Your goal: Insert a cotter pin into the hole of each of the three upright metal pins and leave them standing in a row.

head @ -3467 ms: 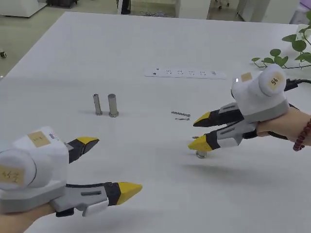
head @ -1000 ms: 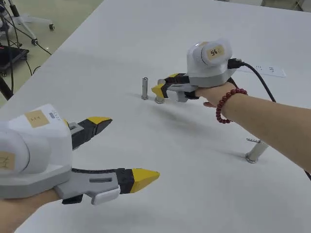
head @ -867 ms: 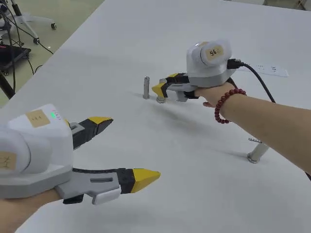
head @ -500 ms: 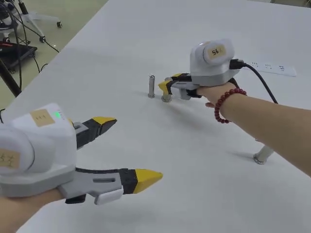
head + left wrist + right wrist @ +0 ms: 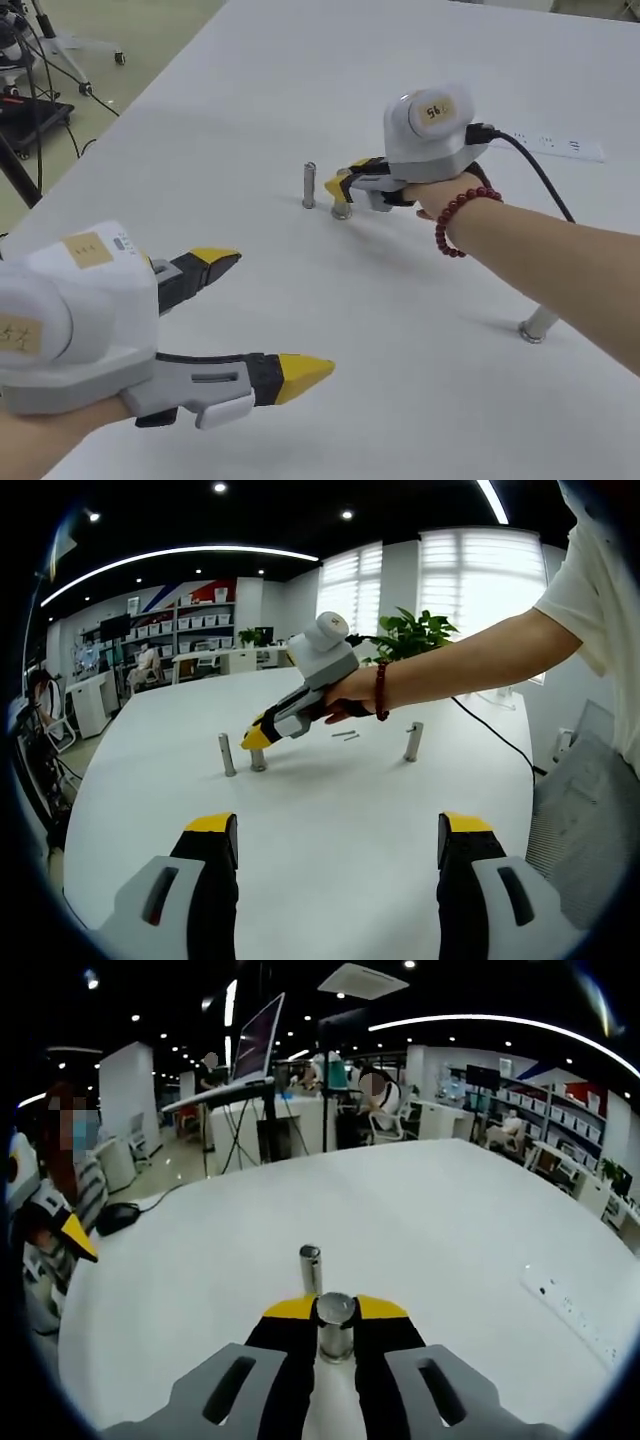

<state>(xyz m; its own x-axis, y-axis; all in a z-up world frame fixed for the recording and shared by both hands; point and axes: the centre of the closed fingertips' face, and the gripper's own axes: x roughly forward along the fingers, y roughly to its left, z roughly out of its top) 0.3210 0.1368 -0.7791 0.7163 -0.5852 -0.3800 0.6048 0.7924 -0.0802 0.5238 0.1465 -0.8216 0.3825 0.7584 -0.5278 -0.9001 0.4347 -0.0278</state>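
Right gripper (image 5: 335,1308): clamping the thick pin (image 5: 335,1328) upright between its tips.
Thin pin (image 5: 311,1265): standing just beyond those tips, not touching.
Left gripper (image 5: 262,318): hovering, jaws spread wide, empty.
Third pin (image 5: 536,324): standing well behind the right gripper.

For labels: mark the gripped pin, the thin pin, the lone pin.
gripped pin (image 5: 335,1309), right gripper view, top cap.
thin pin (image 5: 312,1272), right gripper view, shaft.
lone pin (image 5: 538,322), head view, shaft.
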